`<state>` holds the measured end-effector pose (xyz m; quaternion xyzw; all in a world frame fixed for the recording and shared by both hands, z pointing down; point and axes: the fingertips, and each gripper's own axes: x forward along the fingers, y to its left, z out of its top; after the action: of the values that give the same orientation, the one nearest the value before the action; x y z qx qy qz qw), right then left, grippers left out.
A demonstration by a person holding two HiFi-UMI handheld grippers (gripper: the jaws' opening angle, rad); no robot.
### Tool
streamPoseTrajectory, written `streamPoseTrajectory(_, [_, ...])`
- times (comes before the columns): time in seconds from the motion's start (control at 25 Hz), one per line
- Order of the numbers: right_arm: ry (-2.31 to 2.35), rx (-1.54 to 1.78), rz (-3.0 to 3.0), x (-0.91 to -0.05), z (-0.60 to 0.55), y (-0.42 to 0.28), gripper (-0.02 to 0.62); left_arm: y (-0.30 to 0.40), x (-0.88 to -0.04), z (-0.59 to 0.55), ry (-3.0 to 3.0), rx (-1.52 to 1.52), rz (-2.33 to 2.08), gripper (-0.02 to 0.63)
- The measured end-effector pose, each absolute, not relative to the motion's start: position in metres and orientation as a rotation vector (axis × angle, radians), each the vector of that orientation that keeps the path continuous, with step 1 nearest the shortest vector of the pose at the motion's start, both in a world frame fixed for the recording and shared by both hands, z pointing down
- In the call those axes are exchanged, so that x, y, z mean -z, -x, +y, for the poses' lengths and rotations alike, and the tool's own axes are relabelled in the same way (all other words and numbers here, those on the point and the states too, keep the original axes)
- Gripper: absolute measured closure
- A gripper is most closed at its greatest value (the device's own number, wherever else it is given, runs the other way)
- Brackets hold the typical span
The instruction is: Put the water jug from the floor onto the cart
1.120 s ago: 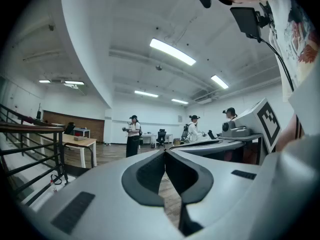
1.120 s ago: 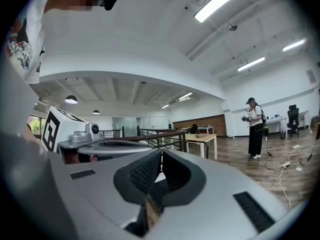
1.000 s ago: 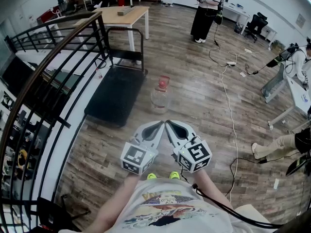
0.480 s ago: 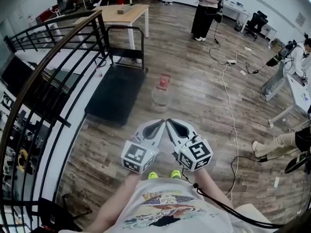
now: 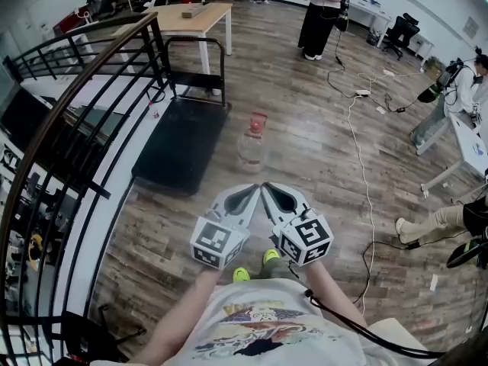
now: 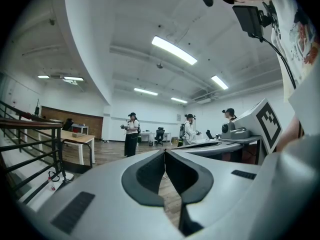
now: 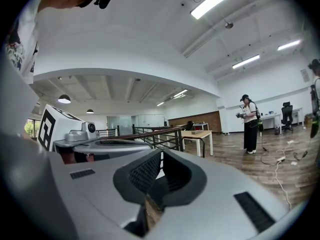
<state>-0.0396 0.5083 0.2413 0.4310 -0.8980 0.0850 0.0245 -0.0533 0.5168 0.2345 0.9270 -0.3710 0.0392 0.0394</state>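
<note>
A clear water jug [image 5: 251,145] with a red cap stands upright on the wooden floor, just right of the black flat cart [image 5: 179,143] with its upright push handle. My left gripper [image 5: 253,191] and right gripper [image 5: 267,190] hover side by side nearer to me than the jug, well short of it, tips almost touching each other. Both are shut with nothing between the jaws. In the left gripper view the shut left gripper [image 6: 164,154] points across the room; the right gripper view shows the right gripper [image 7: 160,156] shut too. The jug is hidden in both gripper views.
A black railing [image 5: 69,90] runs along the left. A wooden table [image 5: 197,15] stands behind the cart. A person [image 5: 320,14] stands far ahead, others at the right edge. A white cable [image 5: 364,166] trails across the floor on the right.
The view has shifted slightly; the jug and cart sit a little higher in the picture. Both grippers stay shut and close together.
</note>
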Motion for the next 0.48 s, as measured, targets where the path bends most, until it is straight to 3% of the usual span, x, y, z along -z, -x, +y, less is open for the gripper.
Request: streamPoseTrajectory(0.48, [-1.265, -0.339, -2.772, -0.265, 0.452, 0.021, 0.569, 0.033, -0.257, 0.462, -2.775, -0.154, -1.161, 0.594])
